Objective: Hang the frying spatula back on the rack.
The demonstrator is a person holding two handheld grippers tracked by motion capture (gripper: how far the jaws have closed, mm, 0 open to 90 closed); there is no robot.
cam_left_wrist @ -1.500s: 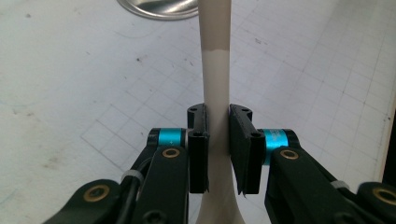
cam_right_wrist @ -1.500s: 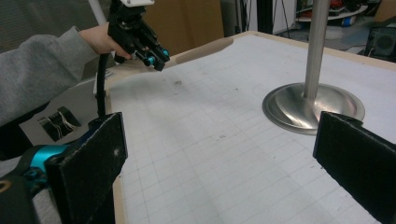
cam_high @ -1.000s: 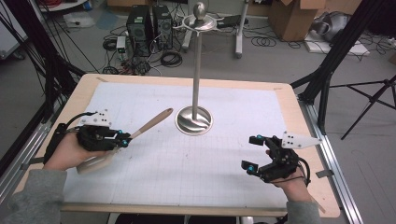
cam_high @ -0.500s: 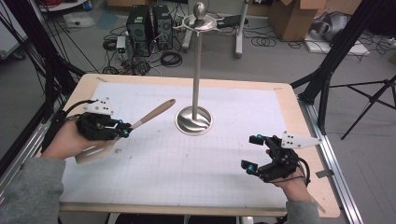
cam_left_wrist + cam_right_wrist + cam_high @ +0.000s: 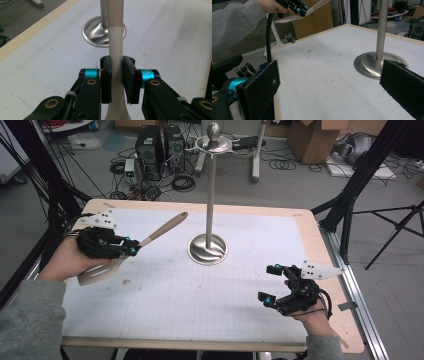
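A: What's the left tool doing here?

B: It's pinching the neck of a beige spatula, pads pressing on both sides. The spatula is hanging in the air over the left side of the worktop, handle pointing up toward the steel stand, blade tucked by the hand.

A: And the right tool?

B: It's sitting near the right front corner with jaws spread wide and nothing between them, well apart from the stand.
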